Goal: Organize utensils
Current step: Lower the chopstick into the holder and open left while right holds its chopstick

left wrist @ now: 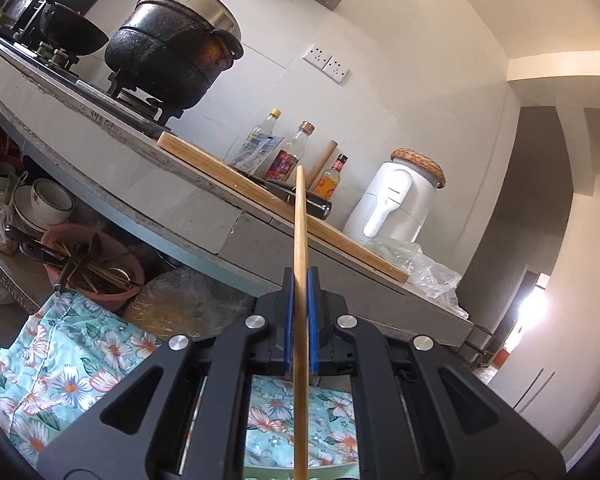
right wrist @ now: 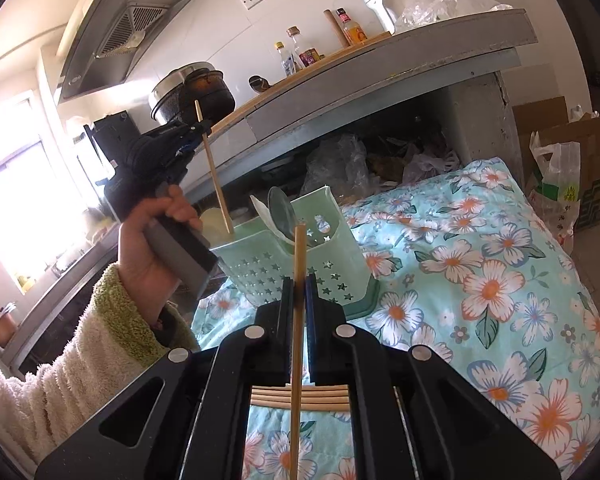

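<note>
**Chopstick to holder: line up before lowering**

Left chopstick (right wrist: 214, 168) is clamped in the left gripper (right wrist: 198, 130), its low tip just above the green utensil holder (right wrist: 300, 268). Right gripper (right wrist: 300, 280) pinches a second chopstick (right wrist: 299, 264) nearer. Advice: bring the stick upright over an open compartment, clear of the spoon (right wrist: 282, 210), then lower.

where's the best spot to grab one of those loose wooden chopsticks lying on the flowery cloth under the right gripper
Probably mid-length, from straight above. The loose wooden chopsticks lie flat and side by side across the floral cloth, so fingers should straddle one stick across its thin width; the close neighbours make singling one out tricky. The right gripper already holds a bamboo chopstick.
</note>
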Demonstrator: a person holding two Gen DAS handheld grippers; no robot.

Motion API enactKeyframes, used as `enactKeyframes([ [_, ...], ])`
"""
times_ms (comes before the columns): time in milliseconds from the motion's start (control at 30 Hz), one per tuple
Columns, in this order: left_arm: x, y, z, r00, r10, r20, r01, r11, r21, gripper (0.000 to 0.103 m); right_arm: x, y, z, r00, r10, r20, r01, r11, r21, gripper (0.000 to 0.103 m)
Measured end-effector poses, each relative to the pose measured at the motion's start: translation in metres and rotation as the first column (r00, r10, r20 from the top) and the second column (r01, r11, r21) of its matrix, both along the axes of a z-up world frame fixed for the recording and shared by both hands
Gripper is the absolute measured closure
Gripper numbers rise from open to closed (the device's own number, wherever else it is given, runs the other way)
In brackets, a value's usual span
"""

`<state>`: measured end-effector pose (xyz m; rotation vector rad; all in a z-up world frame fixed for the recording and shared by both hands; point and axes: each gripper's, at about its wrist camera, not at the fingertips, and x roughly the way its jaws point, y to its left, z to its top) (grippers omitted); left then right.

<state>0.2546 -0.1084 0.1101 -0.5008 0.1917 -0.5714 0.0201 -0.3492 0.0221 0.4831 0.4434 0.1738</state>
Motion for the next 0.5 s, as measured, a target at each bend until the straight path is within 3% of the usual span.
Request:
enactKeyframes([
  [300, -0.012, -0.002, -0.025, 1.000, 0.020, 0.005, -0.020, 0.997, 0.071, 0.098, -0.003, -0.005, 0.000, 1.000, -0.001, 0.004, 0.001, 1.000, 0.021, 0.097],
  [500, -0.008, -0.001, -0.008, 0.997, 0.052, 0.053, -0.055, 0.997, 0.050, 0.098, -0.003, -0.003, 0.000, 1.000, 0.004, 0.004, -0.004, 1.000, 0.024, 0.097],
])
